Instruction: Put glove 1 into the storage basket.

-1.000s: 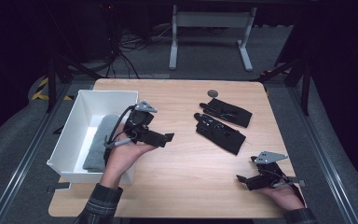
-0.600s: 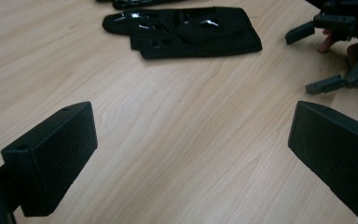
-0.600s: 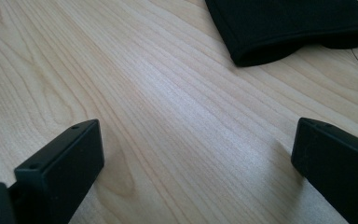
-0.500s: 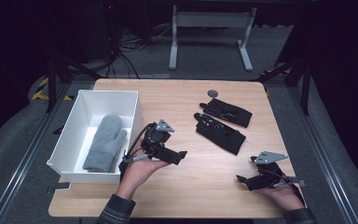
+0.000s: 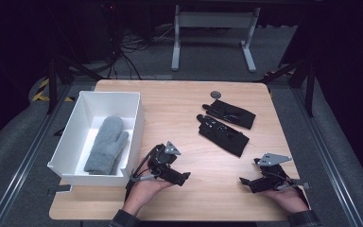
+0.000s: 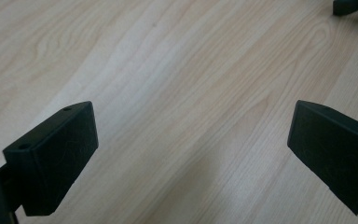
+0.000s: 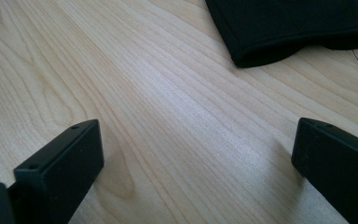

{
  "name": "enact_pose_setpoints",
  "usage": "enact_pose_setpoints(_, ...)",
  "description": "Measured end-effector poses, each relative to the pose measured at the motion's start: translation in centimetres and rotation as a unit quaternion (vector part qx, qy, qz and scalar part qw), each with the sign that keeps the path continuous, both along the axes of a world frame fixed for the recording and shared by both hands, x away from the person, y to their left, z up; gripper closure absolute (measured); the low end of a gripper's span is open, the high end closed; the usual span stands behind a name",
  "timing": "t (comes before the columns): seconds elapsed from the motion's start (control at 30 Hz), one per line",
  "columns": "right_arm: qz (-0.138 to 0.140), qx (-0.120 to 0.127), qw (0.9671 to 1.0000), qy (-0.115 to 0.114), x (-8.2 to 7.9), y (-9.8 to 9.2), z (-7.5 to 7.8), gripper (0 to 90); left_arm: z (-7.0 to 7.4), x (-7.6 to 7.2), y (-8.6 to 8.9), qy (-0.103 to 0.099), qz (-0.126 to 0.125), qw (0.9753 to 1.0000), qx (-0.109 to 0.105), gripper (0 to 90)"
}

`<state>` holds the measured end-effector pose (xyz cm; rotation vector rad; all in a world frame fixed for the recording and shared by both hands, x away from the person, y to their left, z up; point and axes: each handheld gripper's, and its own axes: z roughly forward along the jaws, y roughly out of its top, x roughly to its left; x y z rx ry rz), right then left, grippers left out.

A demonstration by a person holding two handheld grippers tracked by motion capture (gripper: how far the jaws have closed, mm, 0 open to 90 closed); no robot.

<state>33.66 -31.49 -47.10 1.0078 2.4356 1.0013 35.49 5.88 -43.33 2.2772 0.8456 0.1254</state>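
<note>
Near edge: left gripper [image 5: 185,178] low over bare wood just right of the white bin [image 5: 133,124], jaws spread wide, nothing between them; the left gripper view has plain table [image 6: 177,93] between the two black jaws. Right gripper [image 5: 242,182] near the front right corner, jaws likewise spread and empty.

Middle: nearer black glove [image 5: 223,134] lies flat, cuff toward the right gripper; its hemmed cuff [image 7: 289,32] sits just ahead of the open jaws in the right gripper view. Second black glove [image 5: 232,113] lies just beyond, the two close together, touching or nearly so. Small grey disc [image 5: 215,94] just past their fingertips.

Left: grey mitten [image 5: 105,145] already lies in the bin.

Judgement: gloves look light, soft and limp; will drape and drag when lifted. Best hold is probably the doubled cuff edge, pinched low against the table. A fingertip grab would likely slip or stretch.
</note>
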Motion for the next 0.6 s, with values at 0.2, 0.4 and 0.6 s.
enact_pose_setpoints(0.2,0.001,0.0,1.0,0.0,0.0,0.0,0.0,2.4,-1.7,-0.6,0.3,0.006,0.002,0.9999,0.01,2.2)
enact_pose_setpoints(0.4,0.0,0.0,1.0,0.0,0.0,0.0,0.0,2.4,-3.0,-1.1,0.5,-0.001,0.011,0.9997,0.022,1.9)
enact_pose_setpoints(0.6,0.001,0.0,1.0,0.0,0.0,0.0,0.0,2.4,-3.5,-1.1,0.7,-0.011,0.012,0.9995,0.028,1.3)
